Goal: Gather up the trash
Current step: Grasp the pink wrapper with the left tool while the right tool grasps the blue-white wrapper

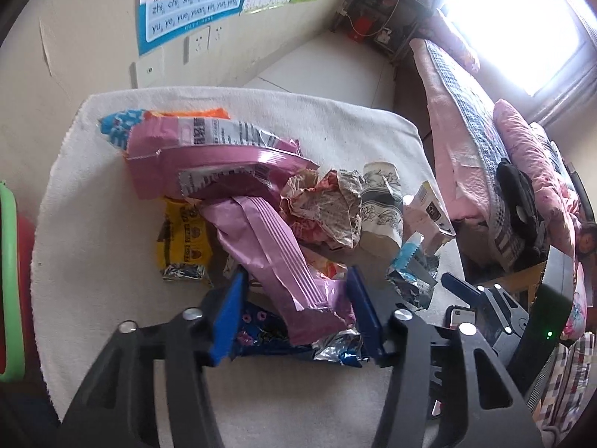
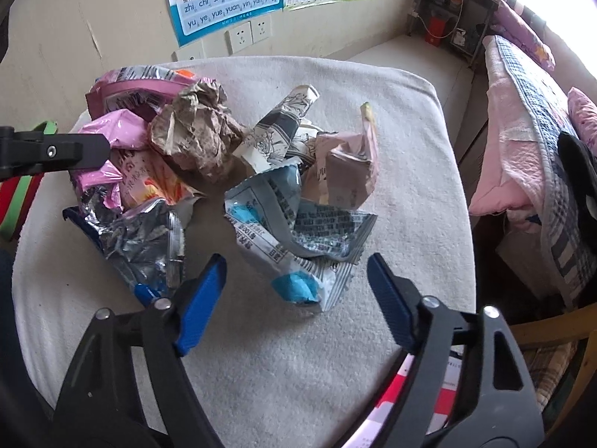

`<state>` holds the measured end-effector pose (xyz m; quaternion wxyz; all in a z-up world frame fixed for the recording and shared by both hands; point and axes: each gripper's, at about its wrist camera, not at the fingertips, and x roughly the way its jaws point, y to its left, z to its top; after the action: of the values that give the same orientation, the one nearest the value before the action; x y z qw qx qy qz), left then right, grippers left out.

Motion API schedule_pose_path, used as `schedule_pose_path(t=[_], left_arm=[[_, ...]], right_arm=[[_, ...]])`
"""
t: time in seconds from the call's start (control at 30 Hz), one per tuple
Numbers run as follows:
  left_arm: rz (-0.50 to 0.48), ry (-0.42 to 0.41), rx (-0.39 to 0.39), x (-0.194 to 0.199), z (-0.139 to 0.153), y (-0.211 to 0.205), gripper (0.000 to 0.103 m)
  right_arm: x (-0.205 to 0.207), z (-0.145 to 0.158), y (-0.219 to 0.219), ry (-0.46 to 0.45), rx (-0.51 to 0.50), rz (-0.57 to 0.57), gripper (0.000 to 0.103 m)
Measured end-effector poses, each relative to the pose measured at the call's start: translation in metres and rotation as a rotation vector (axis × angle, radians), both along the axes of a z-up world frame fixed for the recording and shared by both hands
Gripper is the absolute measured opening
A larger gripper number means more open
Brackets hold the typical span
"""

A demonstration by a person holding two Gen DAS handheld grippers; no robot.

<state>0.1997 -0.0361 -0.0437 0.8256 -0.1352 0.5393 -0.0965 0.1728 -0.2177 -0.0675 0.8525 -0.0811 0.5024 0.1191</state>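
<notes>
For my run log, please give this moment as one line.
left gripper: jaws astride long pink foil wrapper | right gripper: jaws open over white-and-blue snack wrapper | white towel-covered table

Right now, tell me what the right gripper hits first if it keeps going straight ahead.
Most likely the grey and blue wrapper, which lies between the open right gripper fingers, ahead of the white towel. Depth is unclear.

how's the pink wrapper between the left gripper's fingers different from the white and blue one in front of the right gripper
The pink wrapper is long, plain and ribbed; the white and blue wrapper is wider, crumpled and covered in print. The pink one lies atop other trash between the left gripper fingers; the white and blue one lies on the white cloth ahead of the right gripper. Both are empty packets.
</notes>
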Motion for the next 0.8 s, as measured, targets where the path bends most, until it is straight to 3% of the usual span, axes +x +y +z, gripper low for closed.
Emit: schedule_pose_path(t=[0.07,0.2,0.3,0.8], left_arm=[[0.001,0.011,-0.018,0.001,-0.003,0.001,0.036],[0.008,0.024,-0.048,-0.001,-0.007,0.008,0.028],[0.011,0.019,-0.057,-0.006,-0.006,0.012,0.021],[-0.017,-0.087,-0.022,-0.045,0.032,0.026,0.02]], right_arm=[[0.001,-0.004,0.001,0.014,0.001,0.001,0.059],[0.002,-0.008,0.0,0.028,0.003,-0.006,0.032],[-0.001,-0.007,-0.001,0.027,-0.003,-0.007,0.02],[-0.028,0.043,0.01,-0.05,0.065,0.012,0.016]])
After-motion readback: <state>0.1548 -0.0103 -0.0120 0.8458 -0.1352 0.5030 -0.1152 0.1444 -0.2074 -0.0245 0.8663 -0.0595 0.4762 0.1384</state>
